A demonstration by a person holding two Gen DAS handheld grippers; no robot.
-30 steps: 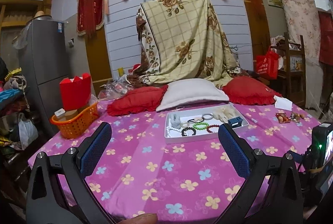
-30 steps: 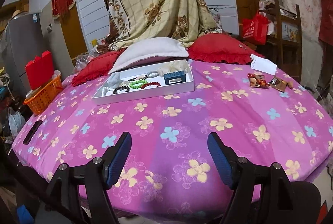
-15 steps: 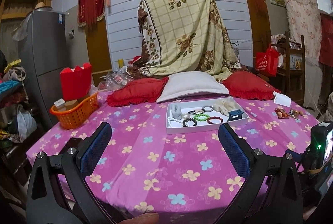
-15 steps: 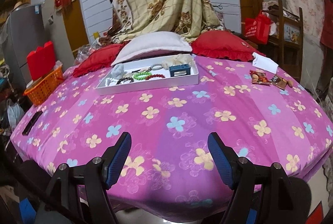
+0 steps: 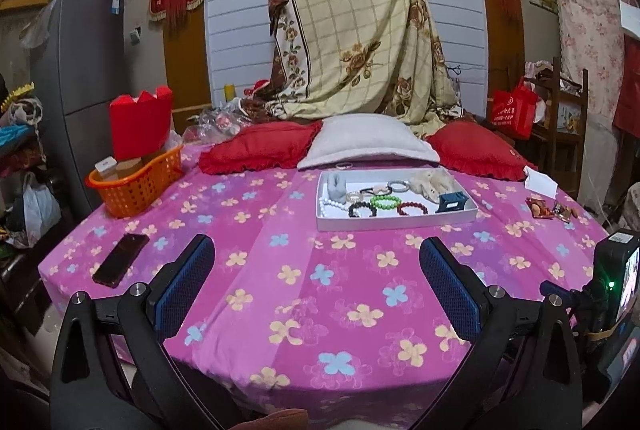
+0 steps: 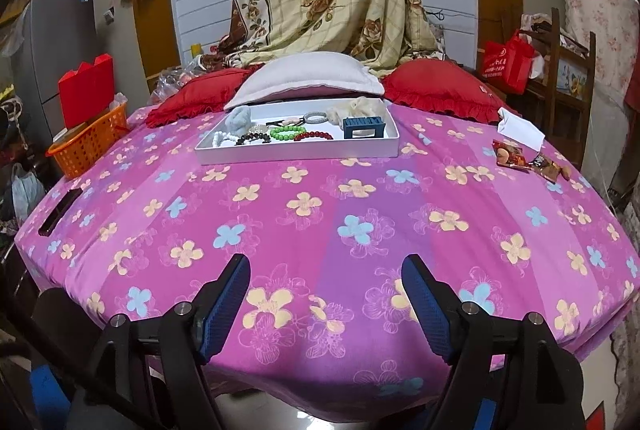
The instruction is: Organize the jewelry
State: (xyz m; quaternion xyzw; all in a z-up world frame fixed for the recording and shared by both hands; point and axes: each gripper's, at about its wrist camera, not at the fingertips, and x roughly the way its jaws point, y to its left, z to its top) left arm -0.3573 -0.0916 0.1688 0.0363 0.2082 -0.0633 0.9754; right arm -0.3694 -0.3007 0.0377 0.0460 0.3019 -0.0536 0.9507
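A white tray (image 5: 396, 220) sits far across the pink flowered tablecloth, also in the right wrist view (image 6: 296, 152). It holds a green bead bracelet (image 5: 385, 202), a dark red one (image 5: 412, 208), a black one (image 5: 362, 209), white beads (image 5: 332, 206), a small blue rack (image 5: 452, 202) and cream and grey scrunchies. My left gripper (image 5: 316, 284) is open and empty, well short of the tray. My right gripper (image 6: 326, 304) is open and empty near the table's front edge.
An orange basket (image 5: 136, 182) with a red box stands at the left. A black phone (image 5: 120, 259) lies front left. Snack packets (image 6: 528, 160) and a white paper (image 6: 520, 128) lie at the right. Red and grey pillows (image 5: 368, 140) line the back.
Both grippers have pulled back from the table and risen slightly; the tray looks farther away and the phone has come into the left view. Both stay open.
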